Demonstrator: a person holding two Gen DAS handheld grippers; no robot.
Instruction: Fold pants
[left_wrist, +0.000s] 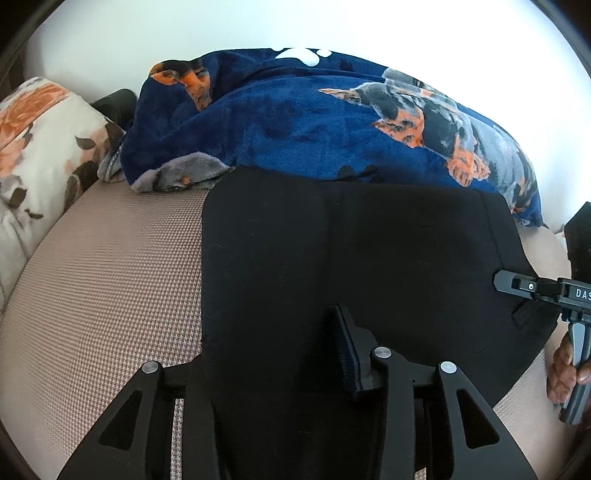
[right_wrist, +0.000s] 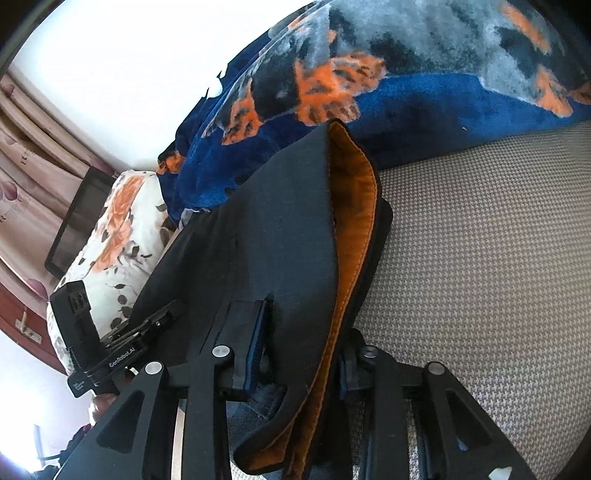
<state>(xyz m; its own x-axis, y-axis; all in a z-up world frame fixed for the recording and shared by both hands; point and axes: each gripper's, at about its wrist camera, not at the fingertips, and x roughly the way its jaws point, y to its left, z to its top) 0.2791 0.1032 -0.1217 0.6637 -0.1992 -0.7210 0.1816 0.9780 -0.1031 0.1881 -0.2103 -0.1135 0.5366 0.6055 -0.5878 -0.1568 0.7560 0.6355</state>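
Black pants (left_wrist: 369, 240) lie flat on the beige woven bed sheet (left_wrist: 110, 277). My left gripper (left_wrist: 273, 332) sits over their near edge. Its right pad (left_wrist: 347, 350) shows a bare ribbed face, its left finger is hidden under the black cloth, and the jaws stand apart. In the right wrist view the waistband (right_wrist: 280, 221) with its orange lining (right_wrist: 351, 221) runs between the fingers of my right gripper (right_wrist: 306, 332). A dark gap shows beside the left pad (right_wrist: 255, 350), so the cloth sits loosely between open jaws. The right gripper (left_wrist: 517, 288) rests at the pants' right edge.
A rumpled blue fleece blanket (left_wrist: 295, 122) with orange and grey dog prints lies behind the pants. A floral pillow (left_wrist: 37, 140) sits at the left. A person's hand (left_wrist: 561, 369) holds the right gripper's handle. Pink curtains (right_wrist: 29, 147) and a dark frame (right_wrist: 74, 221) stand beyond the pillow.
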